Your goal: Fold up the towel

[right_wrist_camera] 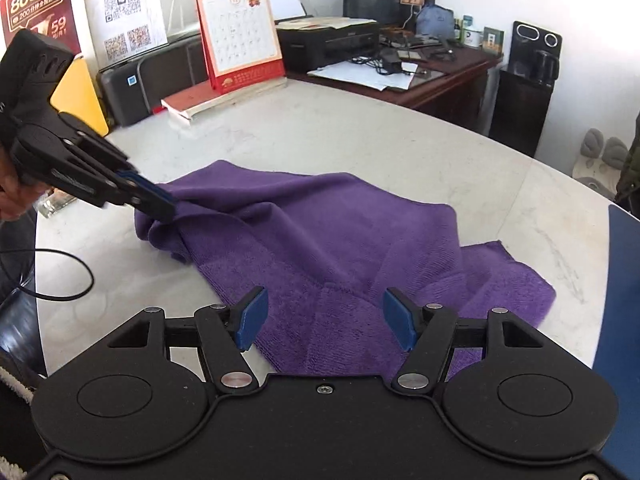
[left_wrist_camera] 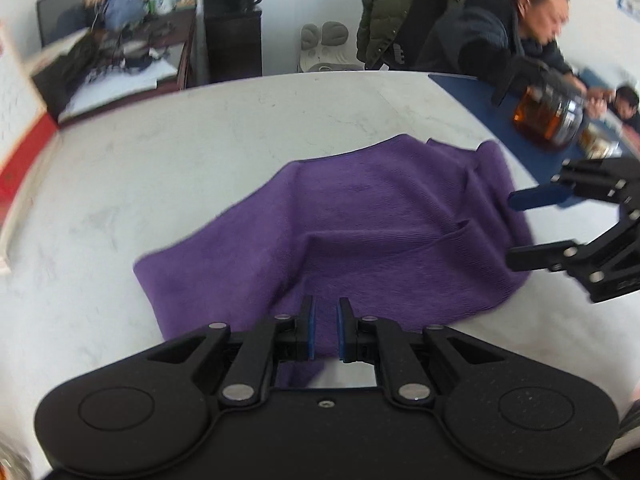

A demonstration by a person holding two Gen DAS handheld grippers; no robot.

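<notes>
Towel (right_wrist_camera: 320, 240) edge pinched by left tool (right_wrist_camera: 160, 204); right tool (right_wrist_camera: 324, 320) spread above it.

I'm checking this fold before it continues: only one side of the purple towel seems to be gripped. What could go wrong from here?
1. The left hand-held gripper pinches one bunched edge of the purple towel, while the right hand-held gripper is open above the cloth, so a pull would likely drag it askew.
2. The towel is already rumpled on the white table, so creases may get folded in.
</notes>
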